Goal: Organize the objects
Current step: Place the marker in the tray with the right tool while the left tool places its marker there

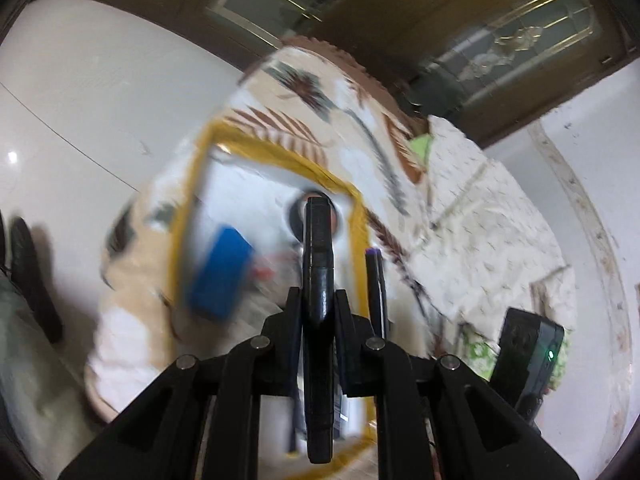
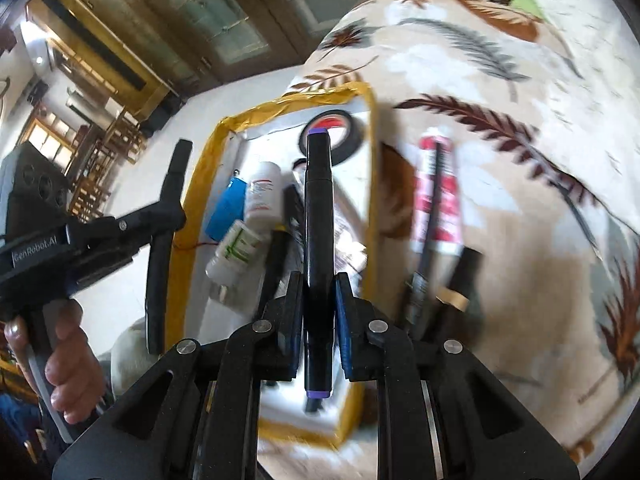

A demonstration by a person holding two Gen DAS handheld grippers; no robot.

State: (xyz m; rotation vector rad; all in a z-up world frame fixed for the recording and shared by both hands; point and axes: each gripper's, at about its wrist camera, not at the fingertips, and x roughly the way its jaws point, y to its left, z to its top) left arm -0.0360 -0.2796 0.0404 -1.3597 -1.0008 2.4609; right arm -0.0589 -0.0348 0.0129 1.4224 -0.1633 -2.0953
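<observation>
room: white glossy floor (image 1: 80,92), dark wood doors w/ glass panes (image 1: 532,36) at far side; blurred in places.
bed: blanket w/ feather/leaf print (image 2: 500,152) carries everything; soft, uneven, so things can roll.
tray: white box w/ yellow taped rim (image 2: 202,184) on the blanket, left of centre in right wrist view. Already holds blue case (image 2: 226,210), two white bottles (image 2: 262,196), black tape roll (image 2: 344,136) at far end, plus a dark pen-like item.
loose items: red/white tube (image 2: 436,196) and black pens lie on blanket just right of tray, outside the rim – prob still to sort.
left tongs (image 1: 318,300): clamped on a flat black stick-like tool (image 1: 318,248), pads pressing both sides; tool tip over tray's far end in left wrist view.
right tongs (image 2: 318,300): clamped on black marker w/ purple ends (image 2: 318,208), pointing far along tray's length.
person's hand (image 2: 68,356): grips left handle, near-left in right wrist view.
step (my read): carrying both items to tray for drop-off.
how to do it well: bring each item low over a free strip of tray, lay it parallel to long rim, clear of bottles & tape roll; release one side at a time so arms don't cross; let go only once item rests inside rim, not on the tape edge.
</observation>
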